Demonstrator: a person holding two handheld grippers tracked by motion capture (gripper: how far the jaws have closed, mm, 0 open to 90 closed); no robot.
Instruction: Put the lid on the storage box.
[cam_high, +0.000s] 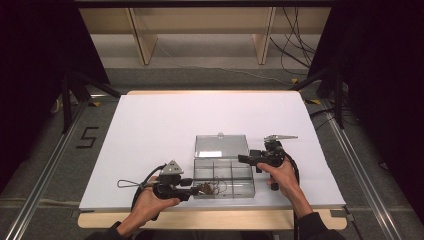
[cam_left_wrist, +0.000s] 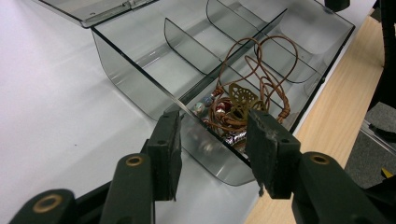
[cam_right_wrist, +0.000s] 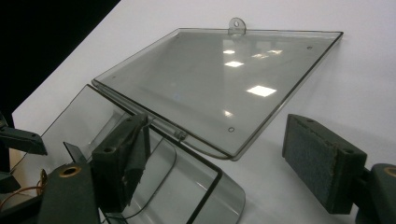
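A clear plastic compartment box (cam_high: 235, 172) stands near the table's front edge, and its lid (cam_high: 220, 145) lies open flat behind it. A brown-cord necklace (cam_left_wrist: 238, 100) with beads and a gold pendant lies in the front left compartment (cam_high: 210, 189). My left gripper (cam_high: 196, 190) is open at that corner. In the left gripper view its jaws straddle the box's wall (cam_left_wrist: 140, 79), with the necklace just beyond the left gripper (cam_left_wrist: 215, 128). My right gripper (cam_high: 243, 159) is open at the box's right rear corner. The right gripper (cam_right_wrist: 217, 135) faces the lid (cam_right_wrist: 219, 84) and the box's edge (cam_right_wrist: 196, 186).
A white sheet (cam_high: 165, 125) covers the table, with a bare wooden strip (cam_high: 210, 220) along the front. A thin wire loop (cam_high: 127, 183) lies left of my left hand. Shelf legs and cables (cam_high: 295, 45) are on the floor behind the table.
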